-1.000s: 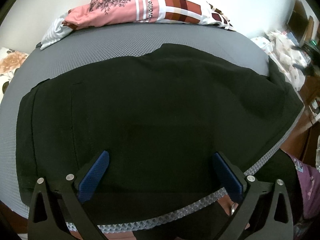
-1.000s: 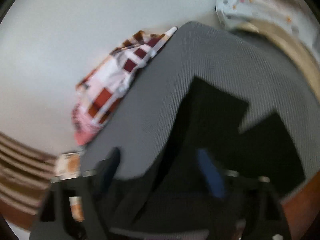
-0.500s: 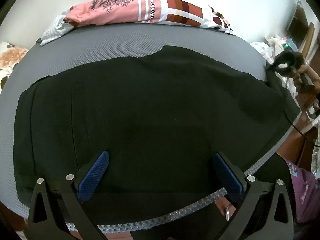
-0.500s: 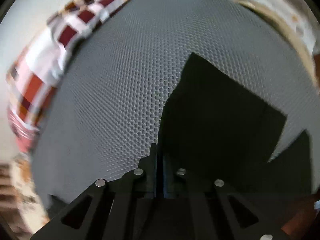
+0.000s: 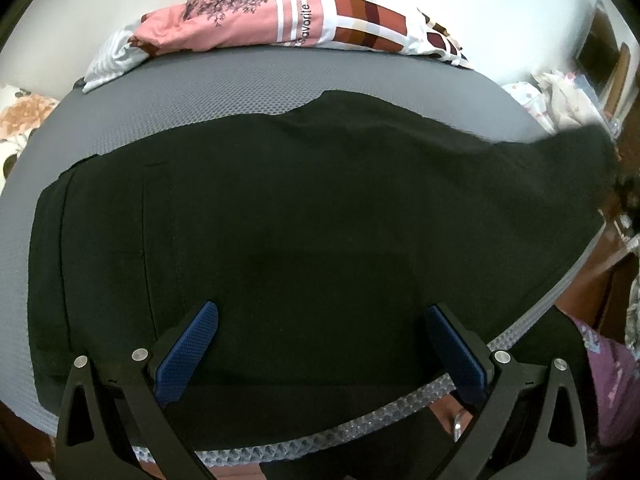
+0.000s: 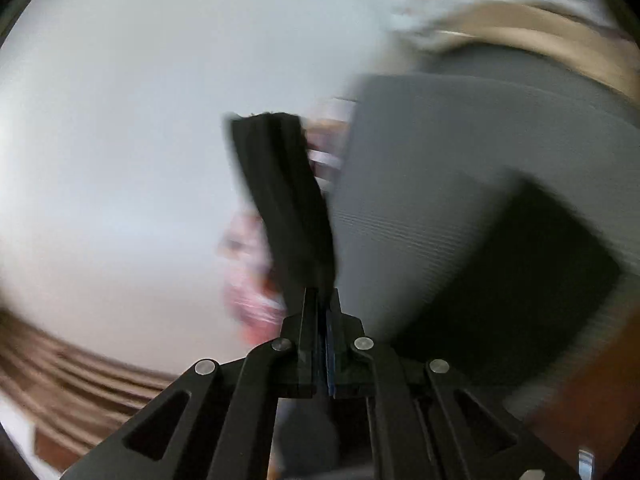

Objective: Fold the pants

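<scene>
Standing by the bed, I see the black pants spread flat across its grey mesh cover, their long axis running side to side in the left wrist view: what looks like the waist end lies at the left, and the leg end reaches to the right edge of the bed, where the cloth rises off the surface. The left gripper hovers low over the near edge of the pants, close to their middle, with its blue pads wide apart and nothing between them. The right gripper has its jaws pressed together on a strip of the black cloth, which stands up from the fingertips as a narrow dark band; that view is smeared with motion blur, so I cannot tell exactly which part of the leg end it holds. The right hand is therefore the one at the far leg end and the left sits nearer the middle and waist. I judge that the coming move turns on carrying the lifted leg end leftward along the long axis, over toward the waist. A pile of pink and checked clothes lies at the far edge, apart from the pants. No containers are in sight.
</scene>
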The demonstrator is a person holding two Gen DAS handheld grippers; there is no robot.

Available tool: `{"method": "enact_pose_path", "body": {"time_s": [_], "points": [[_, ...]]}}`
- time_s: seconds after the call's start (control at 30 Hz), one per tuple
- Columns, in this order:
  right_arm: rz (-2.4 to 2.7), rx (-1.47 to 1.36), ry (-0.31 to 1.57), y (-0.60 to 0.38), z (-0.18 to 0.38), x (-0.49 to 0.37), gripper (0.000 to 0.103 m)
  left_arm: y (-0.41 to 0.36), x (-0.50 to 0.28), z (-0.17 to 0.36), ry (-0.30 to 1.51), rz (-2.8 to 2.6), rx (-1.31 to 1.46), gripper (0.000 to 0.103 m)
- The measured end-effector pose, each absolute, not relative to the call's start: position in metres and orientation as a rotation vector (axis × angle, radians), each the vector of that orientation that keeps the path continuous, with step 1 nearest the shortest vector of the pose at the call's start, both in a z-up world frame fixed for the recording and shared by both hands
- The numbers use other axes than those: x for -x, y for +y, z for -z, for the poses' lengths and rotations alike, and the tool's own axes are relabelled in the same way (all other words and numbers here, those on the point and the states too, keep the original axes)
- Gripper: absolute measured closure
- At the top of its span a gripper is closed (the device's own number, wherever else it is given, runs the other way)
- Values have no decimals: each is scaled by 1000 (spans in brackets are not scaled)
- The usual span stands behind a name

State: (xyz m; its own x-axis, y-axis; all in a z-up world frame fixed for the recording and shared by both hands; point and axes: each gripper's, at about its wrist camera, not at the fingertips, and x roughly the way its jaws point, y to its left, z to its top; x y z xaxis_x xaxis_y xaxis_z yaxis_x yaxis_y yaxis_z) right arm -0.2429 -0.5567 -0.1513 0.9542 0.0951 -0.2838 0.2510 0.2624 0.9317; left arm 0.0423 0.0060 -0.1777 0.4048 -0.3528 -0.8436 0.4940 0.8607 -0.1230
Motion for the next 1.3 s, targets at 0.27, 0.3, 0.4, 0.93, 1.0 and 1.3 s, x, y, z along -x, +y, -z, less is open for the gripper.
{"method": "enact_pose_path", "body": {"time_s": [0.27,0.3,0.4,0.93,1.0,1.3], "points": [[199,-1477,371,-564,241,277,98,4,-41,179,1027,543,-173,0],[195,-1482,366,-565,243,280,98,4,-40,179,1028,544,-176,0],[185,-1495,336,-568,237,288,98,3,-40,179,1028,548,-179,0],[196,-1577,334,-570,240,294,101,6,-39,178,1023,572,-174,0],[202,-1564,348,-572,242,293,101,6,-38,179,1021,571,-183,0],[143,-1602,290,-576,249,286,77,4,-37,180,1016,565,-196,0]]}}
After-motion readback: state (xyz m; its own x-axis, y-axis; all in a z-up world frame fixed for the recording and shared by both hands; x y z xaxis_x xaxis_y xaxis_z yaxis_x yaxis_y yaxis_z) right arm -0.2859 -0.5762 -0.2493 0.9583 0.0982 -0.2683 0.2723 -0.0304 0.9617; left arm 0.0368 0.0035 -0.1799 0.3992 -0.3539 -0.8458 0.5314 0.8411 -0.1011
